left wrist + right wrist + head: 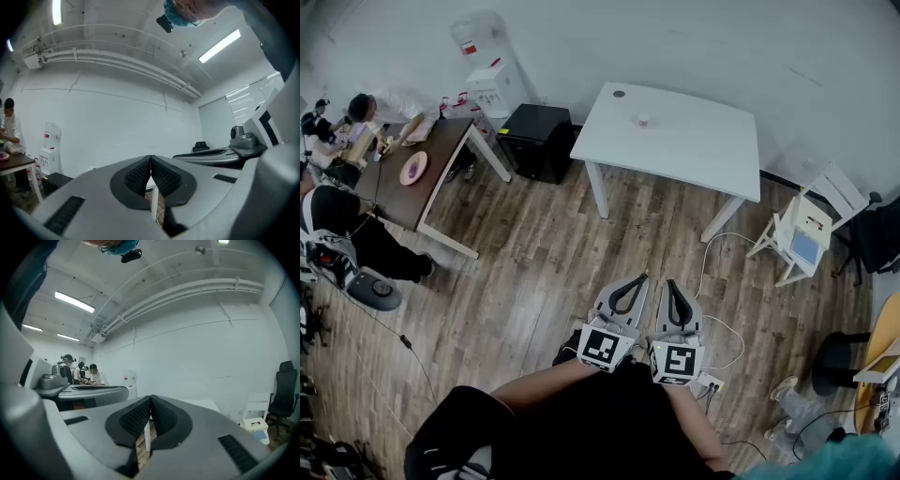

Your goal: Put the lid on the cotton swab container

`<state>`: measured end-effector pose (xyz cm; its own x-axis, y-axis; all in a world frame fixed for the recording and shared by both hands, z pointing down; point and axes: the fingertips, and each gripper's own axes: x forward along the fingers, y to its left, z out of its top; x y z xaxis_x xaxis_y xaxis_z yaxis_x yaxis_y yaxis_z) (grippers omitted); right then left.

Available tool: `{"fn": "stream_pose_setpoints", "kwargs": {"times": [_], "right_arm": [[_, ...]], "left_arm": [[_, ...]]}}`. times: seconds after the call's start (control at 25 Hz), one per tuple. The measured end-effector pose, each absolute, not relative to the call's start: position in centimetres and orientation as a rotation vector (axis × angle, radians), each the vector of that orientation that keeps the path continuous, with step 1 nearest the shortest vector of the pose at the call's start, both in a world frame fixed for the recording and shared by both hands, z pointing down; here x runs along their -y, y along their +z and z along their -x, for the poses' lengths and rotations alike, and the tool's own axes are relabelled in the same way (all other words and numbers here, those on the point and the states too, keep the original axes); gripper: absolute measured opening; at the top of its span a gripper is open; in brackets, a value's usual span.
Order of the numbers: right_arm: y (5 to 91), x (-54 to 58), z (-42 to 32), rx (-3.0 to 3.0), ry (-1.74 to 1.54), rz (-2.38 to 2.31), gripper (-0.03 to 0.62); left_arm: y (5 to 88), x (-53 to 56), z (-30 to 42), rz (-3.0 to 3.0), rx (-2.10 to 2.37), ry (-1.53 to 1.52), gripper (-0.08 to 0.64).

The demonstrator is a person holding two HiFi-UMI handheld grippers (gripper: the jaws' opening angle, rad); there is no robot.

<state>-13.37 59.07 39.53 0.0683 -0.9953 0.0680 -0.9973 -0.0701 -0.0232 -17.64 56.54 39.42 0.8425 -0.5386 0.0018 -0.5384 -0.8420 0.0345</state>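
A small container (643,120) stands on the white table (703,150) far ahead of me; it is too small to make out its lid. My left gripper (636,284) and right gripper (672,286) are held side by side close to my body, above the wooden floor and well short of the table. Both are shut with nothing between their jaws. In the left gripper view the left gripper (150,161) shows its ribbed pads pressed together. The right gripper (150,401) looks the same in the right gripper view.
A black cabinet (539,141) sits left of the white table, a water dispenser (492,80) behind it. People sit at a brown table (417,183) at the left. A white folding chair (806,234) stands at the right. Cables (717,281) trail over the floor.
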Motion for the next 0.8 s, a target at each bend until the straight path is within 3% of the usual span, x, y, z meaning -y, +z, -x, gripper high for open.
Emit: {"fn": "stream_pose_setpoints", "kwargs": {"times": [0.8], "right_arm": [[41.6, -62.1, 5.2, 2.076, 0.19, -2.431, 0.035]], "left_arm": [[41.9, -55.3, 17.4, -2.969, 0.909, 0.026, 0.014]]}}
